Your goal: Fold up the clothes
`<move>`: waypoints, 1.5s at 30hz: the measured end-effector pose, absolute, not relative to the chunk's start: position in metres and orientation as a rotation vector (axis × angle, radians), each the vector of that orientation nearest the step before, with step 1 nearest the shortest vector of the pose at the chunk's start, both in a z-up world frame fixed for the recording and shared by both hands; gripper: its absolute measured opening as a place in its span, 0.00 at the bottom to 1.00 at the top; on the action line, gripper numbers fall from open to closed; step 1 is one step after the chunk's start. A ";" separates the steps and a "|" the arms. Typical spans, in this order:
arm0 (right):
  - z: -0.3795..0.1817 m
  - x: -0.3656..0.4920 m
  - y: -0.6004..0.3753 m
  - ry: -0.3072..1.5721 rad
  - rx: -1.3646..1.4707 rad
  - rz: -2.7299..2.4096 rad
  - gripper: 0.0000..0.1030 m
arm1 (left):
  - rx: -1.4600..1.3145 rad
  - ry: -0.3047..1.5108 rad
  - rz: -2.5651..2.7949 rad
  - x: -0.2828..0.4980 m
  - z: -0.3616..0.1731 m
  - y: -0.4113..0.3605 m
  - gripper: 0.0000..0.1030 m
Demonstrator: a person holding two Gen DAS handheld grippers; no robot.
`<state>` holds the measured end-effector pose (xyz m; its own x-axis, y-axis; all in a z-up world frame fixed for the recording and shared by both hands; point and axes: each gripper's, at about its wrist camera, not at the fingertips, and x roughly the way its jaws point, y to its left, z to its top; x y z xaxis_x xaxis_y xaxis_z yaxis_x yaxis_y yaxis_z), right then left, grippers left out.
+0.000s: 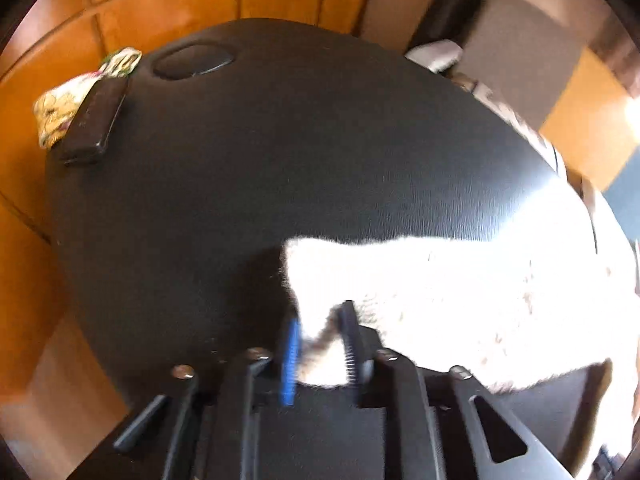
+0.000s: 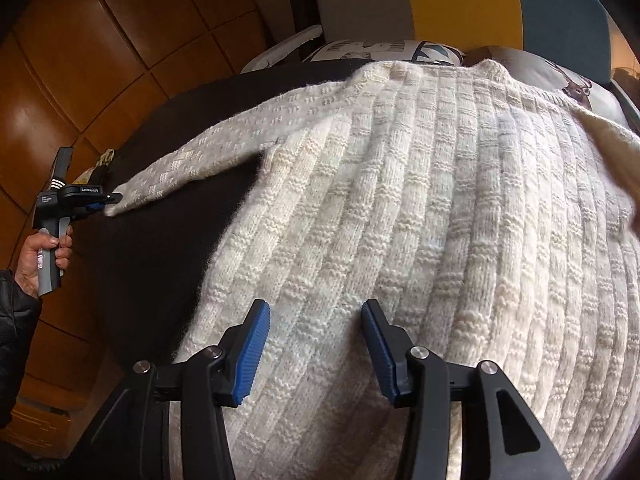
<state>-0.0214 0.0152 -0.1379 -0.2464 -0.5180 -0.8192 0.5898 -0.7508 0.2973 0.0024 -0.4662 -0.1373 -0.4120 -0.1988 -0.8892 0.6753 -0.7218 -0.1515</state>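
Across a black padded desk [image 2: 160, 248] lies a cream knitted sweater [image 2: 420, 200], spread flat, its body filling the right wrist view from 12 to 6 o'clock. One sleeve [image 2: 208, 156] stretches out toward 9 o'clock, where the left gripper [image 2: 109, 203] is clamped on the cuff, held by a hand [image 2: 42, 256] in a dark sleeve. From the left wrist view, that cuff sits pinched between the two pads. Above the sweater's lower body hangs the right gripper [image 2: 316, 344], its blue pads spread wide and holding nothing. At 10 o'clock in the left wrist view a dark flat case [image 1: 94, 120] rests on a patterned cloth [image 1: 60, 104].
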 end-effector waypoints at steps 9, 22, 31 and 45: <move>-0.146 -0.034 0.008 -0.011 1.339 -2.072 0.51 | 1.203 0.630 -2.033 -0.045 -0.140 -0.506 0.07; -0.108 -0.021 0.155 -0.326 1.252 -2.169 0.57 | 1.263 0.991 -2.553 0.042 -0.086 -0.394 0.38; -0.117 0.009 0.329 -0.376 1.457 -2.407 0.59 | 1.719 0.619 -2.873 0.098 -0.115 -0.184 0.39; -0.134 0.028 0.290 0.149 1.497 -2.458 0.12 | 1.795 0.348 -2.817 0.072 -0.121 -0.143 0.11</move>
<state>0.0280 0.2903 -0.1337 -0.4357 -0.1668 -0.8845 0.2721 -0.9611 0.0472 0.0720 -0.1432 -0.1210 -0.4118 0.2904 -0.8638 -0.0713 -0.9552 -0.2871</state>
